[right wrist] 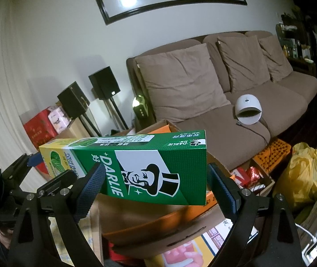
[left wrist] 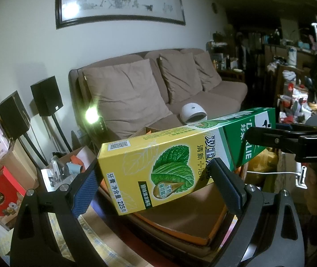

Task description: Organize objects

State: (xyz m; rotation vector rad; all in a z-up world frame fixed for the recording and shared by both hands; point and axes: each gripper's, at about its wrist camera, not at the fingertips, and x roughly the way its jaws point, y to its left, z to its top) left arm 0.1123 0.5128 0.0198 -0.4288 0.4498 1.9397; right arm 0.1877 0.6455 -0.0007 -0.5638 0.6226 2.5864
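Living-room sofa (left wrist: 158, 89) behind; both grippers, left (left wrist: 156, 187) and right (right wrist: 156, 189), clamp toothpaste box (left wrist: 169, 162) mid-air above orange box (left wrist: 180, 224); next: lower it in.

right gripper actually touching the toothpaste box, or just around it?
Touching. In the left wrist view the right gripper is clamped on the green end of the toothpaste box. The right wrist view shows its pads against the box's sides.

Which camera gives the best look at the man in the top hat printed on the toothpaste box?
The right wrist view: the top-hat man faces the camera on the green end of the toothpaste box, large and whole. The left wrist view shows mostly the box's yellow end, with only a sliver of that logo.
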